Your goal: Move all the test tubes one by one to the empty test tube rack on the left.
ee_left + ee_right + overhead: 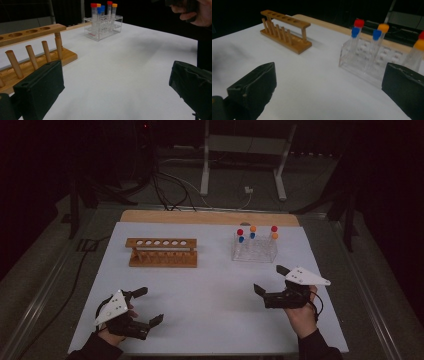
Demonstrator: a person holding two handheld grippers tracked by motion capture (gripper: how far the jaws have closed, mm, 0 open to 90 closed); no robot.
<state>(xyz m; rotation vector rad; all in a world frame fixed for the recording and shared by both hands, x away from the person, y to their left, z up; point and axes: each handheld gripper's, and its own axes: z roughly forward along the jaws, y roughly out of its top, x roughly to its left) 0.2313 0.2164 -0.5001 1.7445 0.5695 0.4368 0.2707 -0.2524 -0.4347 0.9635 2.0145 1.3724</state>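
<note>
A wooden test-tube rack (162,252) with a row of empty holes stands at the table's left back; it is also in the left gripper view (32,53) and the right gripper view (285,31). A clear plastic rack (254,249) at the right back holds several capped tubes with red, orange and blue caps (103,18) (367,53). My left gripper (149,306) is open near the front left edge, holding nothing. My right gripper (270,279) is open just in front of the clear rack, also holding nothing.
A white sheet (210,290) covers the table, with a bare wooden strip (210,217) along the far edge. Beyond it are cables and a white stand frame (245,160) on the dark floor.
</note>
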